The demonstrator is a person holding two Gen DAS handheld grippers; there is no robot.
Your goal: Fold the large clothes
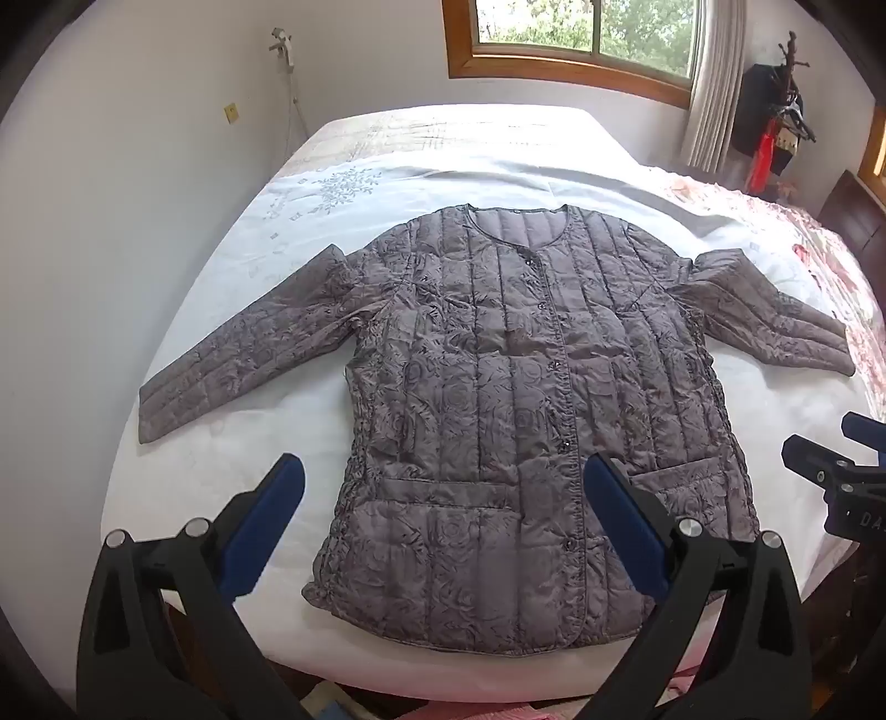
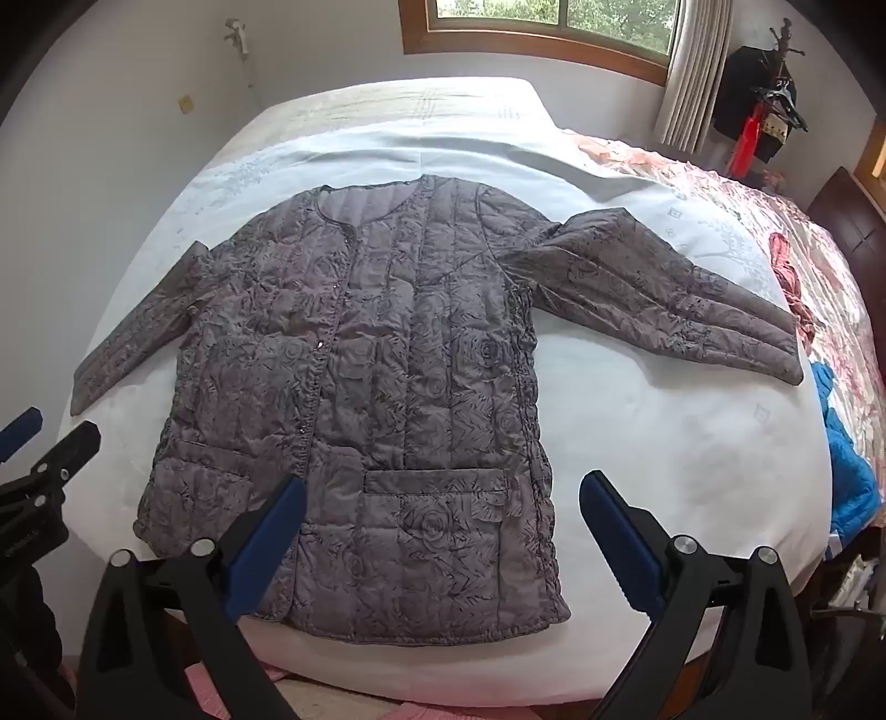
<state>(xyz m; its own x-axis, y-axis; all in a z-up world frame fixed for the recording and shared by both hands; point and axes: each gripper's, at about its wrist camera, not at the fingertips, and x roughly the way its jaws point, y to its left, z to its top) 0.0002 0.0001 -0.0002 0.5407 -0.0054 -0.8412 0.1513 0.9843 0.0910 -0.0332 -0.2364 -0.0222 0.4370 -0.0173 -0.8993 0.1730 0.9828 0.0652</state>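
On the white bed [image 1: 232, 459] the grey quilted jacket [image 1: 515, 399] lay flat, buttoned, sleeves spread — the left gripper [image 1: 443, 487] and right gripper [image 2: 443, 498] hung above its hem, both spread apart, empty.

Daylight from window [image 1: 581, 33]; bed [image 1: 443, 144] glare; fisheye edges warped, dark.

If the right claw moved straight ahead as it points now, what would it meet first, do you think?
Most likely the jacket: the open right claw points at its lower front near the pocket, with nothing between, though depth is unclear.
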